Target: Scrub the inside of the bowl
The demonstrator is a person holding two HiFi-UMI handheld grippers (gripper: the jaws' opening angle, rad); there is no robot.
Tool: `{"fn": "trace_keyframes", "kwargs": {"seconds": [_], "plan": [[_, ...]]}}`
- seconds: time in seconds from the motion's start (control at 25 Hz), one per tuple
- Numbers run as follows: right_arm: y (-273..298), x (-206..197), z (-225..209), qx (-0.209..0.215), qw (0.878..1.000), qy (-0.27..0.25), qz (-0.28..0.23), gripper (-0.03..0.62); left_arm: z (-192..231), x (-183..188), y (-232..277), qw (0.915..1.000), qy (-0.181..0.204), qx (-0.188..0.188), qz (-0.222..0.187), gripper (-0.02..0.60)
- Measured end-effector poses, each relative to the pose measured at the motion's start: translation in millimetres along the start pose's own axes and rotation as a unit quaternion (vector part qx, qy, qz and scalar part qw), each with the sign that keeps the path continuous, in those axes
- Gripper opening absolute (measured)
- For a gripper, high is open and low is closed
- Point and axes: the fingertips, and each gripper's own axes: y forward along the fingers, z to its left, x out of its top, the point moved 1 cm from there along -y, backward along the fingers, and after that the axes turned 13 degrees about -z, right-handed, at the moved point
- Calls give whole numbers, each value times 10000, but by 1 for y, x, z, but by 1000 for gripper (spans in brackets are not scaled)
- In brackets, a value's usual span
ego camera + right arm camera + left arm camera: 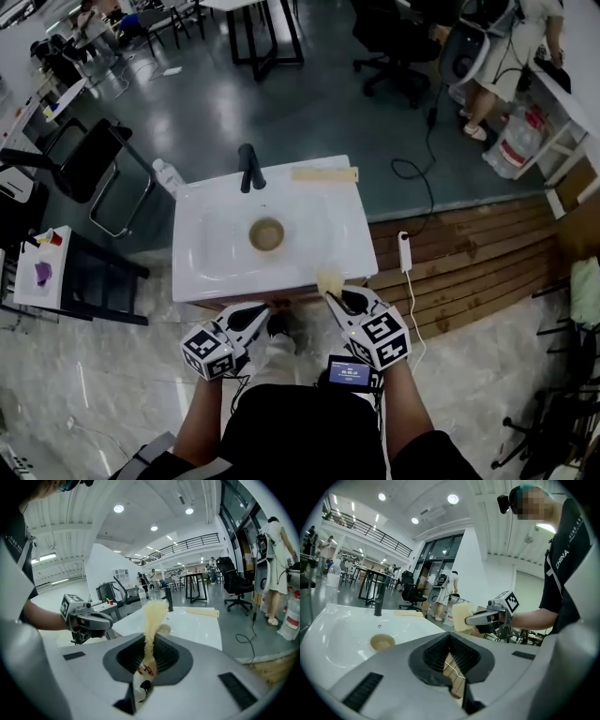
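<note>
A small tan bowl sits upright in the middle of the white sink basin. It also shows in the left gripper view, where the bowl lies ahead to the left. My right gripper hangs at the basin's near edge, shut on a yellow sponge that sticks out toward the bowl. In the right gripper view the sponge stands edge-on between the jaws, half hiding the bowl. My left gripper is shut and empty, just short of the near edge and left of the right one.
A black faucet rises at the basin's far rim, with a pale yellow strip beside it and a plastic bottle at the far left corner. A white power strip lies on wooden planks at right. Black chairs stand left.
</note>
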Motion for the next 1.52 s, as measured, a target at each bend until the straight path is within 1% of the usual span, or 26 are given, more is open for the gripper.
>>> {"fn": "trace_keyframes", "kwargs": {"seconds": [0.16,0.28,0.36,0.44,0.56,0.72,0.96,1.24,1.52], "plan": [[-29,-10,17,129,9999,-84,12,43,-30,-2,-20,9995,-151,241,-153,3],[-45,-16,31,235,9996,-123,-2,43,-49,-3,-36,9979,-377,413,-321,3],[-52,-19,40,302,9994,-146,-15,43,-59,-5,-44,9974,-390,496,-336,3],[-56,-22,48,342,9993,-144,-27,43,-68,-8,-51,9973,-383,539,-314,3],[-56,-23,60,358,9993,-108,-35,43,-78,-4,-56,9963,-521,528,-440,3],[-48,-17,75,415,9989,-185,-73,43,-75,-8,-63,9972,-408,565,-269,3],[-37,-3,88,479,9981,-349,-164,43,-74,5,-61,9965,-382,570,-478,3],[-40,-6,89,472,9977,-477,-105,43,-83,-2,-54,9961,-398,549,-570,3],[-40,-5,87,505,9973,-523,-87,43,-83,-2,-48,9956,-411,570,-617,3]]}}
